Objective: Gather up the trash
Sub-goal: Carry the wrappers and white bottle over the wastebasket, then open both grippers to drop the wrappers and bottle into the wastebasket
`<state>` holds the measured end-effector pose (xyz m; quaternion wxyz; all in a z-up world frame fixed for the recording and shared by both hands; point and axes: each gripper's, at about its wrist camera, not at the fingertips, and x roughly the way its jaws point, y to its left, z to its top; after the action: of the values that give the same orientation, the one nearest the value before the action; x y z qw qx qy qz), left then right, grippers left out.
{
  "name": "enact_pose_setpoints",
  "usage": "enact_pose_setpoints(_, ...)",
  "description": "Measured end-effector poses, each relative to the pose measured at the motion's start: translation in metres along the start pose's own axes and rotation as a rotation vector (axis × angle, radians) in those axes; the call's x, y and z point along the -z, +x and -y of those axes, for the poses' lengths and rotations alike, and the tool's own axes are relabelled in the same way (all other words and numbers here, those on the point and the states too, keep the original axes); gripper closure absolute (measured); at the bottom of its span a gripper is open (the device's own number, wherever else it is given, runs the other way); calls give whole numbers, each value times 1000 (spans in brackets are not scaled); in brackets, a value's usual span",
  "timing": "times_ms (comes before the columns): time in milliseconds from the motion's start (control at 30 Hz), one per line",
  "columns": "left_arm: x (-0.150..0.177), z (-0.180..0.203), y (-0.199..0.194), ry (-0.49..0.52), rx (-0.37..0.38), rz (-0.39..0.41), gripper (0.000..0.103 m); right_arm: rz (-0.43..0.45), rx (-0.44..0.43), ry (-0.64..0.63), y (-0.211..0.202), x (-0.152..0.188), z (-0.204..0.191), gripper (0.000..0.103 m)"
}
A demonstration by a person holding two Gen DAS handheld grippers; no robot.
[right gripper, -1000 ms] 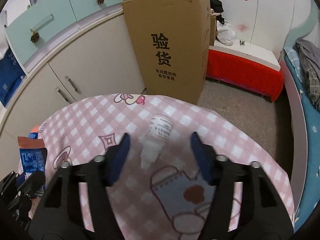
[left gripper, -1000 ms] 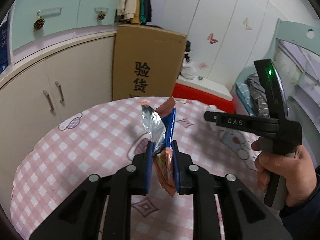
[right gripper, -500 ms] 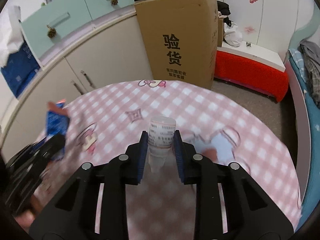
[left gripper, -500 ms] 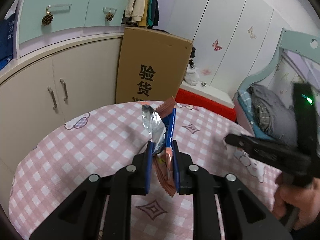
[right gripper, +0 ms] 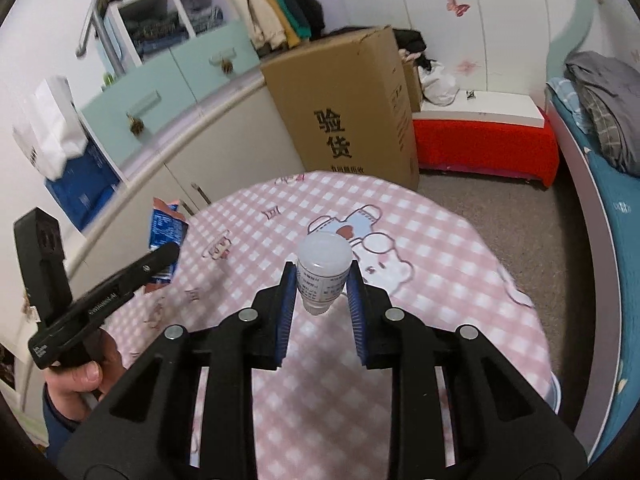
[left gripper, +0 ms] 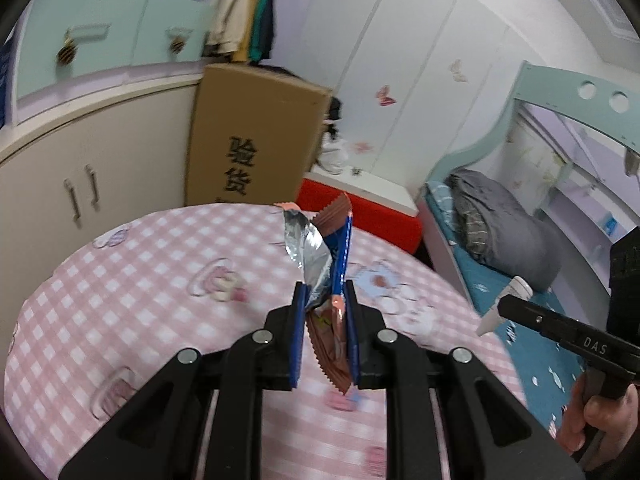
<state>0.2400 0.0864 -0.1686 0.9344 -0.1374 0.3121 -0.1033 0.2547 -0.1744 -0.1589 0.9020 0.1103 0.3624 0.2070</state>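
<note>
My left gripper (left gripper: 325, 322) clamps the torn snack wrapper (left gripper: 326, 280) and my right gripper (right gripper: 322, 300) the small plastic bottle (right gripper: 323, 274), both above the checked tablecloth (right gripper: 420, 240); the smooth bottle may slip if the grip loosens.

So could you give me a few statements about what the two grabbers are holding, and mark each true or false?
1. The left gripper clamps a wrapper. True.
2. The right gripper is open. False: it is shut on a bottle.
3. The bottle lies on the table. False: it is held above it.
4. A box stands behind the table. True.
5. The wrapper is green. False: it is blue, orange and silver.
</note>
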Motion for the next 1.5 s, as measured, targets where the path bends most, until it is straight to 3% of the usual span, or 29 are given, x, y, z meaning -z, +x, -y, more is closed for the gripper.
enact_pose_setpoints(300,5,106,0,118,123,-31,86,114,6,85,-79,10,57,78)
enact_pose_setpoints(800,49,266,49,287,310,-163,86,236,126,328,-173,62,207,78)
enact_pose_setpoints(1033,90,328,99,352,357,-304,86,206,194,448,-174,98,276,78)
enact_pose_setpoints(1367,177,383,188,451,319,-569,86,50,240,655,-123,172,360,78)
enact_pose_setpoints(1500,205,389,224,446,292,-673,86,-1,250,712,-106,196,383,78)
